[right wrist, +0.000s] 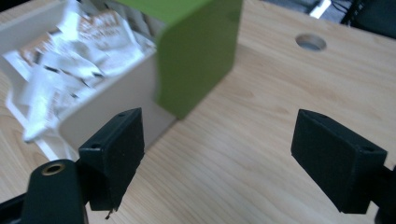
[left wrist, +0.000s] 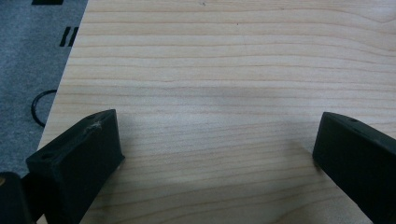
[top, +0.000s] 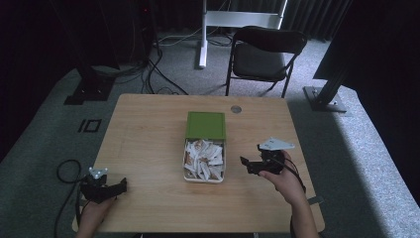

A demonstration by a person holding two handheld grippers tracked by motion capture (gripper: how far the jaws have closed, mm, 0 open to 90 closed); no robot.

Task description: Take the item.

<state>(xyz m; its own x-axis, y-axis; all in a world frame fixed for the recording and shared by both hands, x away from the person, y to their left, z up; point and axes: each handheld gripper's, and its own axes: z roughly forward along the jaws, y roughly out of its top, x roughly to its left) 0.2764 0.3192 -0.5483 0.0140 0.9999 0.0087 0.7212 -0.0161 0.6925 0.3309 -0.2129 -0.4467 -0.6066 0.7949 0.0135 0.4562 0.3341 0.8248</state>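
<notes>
I have the shallow white rectangular box lying in the middle of the pale wooden table, packed with small white-and-brown paper sachets, and its flat green lid sits slid back over the far end, so the near part of the box lies uncovered. In the right gripper view that lid looks propped at a tilt against the box wall; whether it is hinged I cannot tell. My right gripper hangs just beside the box's right side, pointing toward it, jaws spread wide with nothing between them. My left gripper rests low near the table's front left corner, well apart from the box, jaws likewise wide and holding nothing above bare wood. As I judge it, the work on the box has hardly begun from here: the sachets are exposed and within reach, but no grasp on a sachet, the lid or the box is made yet, so the closing-in and gripping remain to do.
</notes>
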